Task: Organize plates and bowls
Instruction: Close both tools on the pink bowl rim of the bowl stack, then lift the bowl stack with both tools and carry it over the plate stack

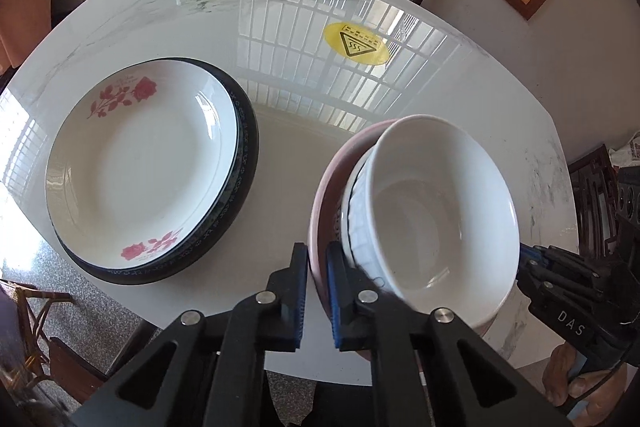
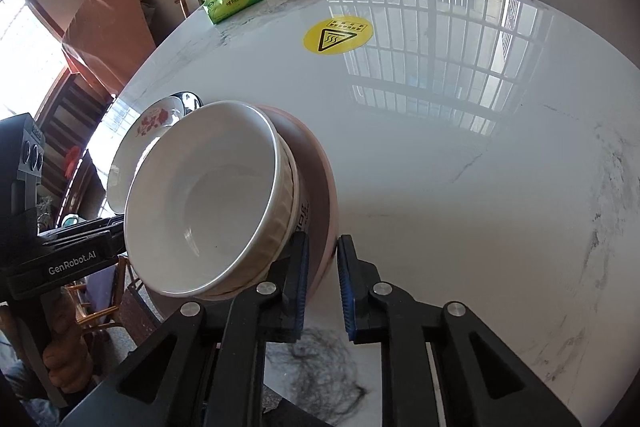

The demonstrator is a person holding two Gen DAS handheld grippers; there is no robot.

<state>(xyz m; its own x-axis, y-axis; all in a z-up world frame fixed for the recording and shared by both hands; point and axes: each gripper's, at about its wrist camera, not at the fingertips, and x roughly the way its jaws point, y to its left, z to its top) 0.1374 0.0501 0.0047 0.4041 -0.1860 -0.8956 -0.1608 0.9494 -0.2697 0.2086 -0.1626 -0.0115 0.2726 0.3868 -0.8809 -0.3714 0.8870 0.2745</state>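
The left hand-held gripper (image 1: pixel 318 291) and the right hand-held gripper (image 2: pixel 323 283) each clamp opposite rims of the pink bowl (image 1: pixel 320 227), which carries white bowls (image 1: pixel 436 211), near the stacked plates (image 1: pixel 140 163) on the surface (image 1: pixel 304 27).

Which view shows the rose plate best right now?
The left wrist view. There the rose plate shows whole, face up, stacked on a dark-rimmed plate on the table. In the right wrist view only part of it shows, at the left edge behind the white bowl.
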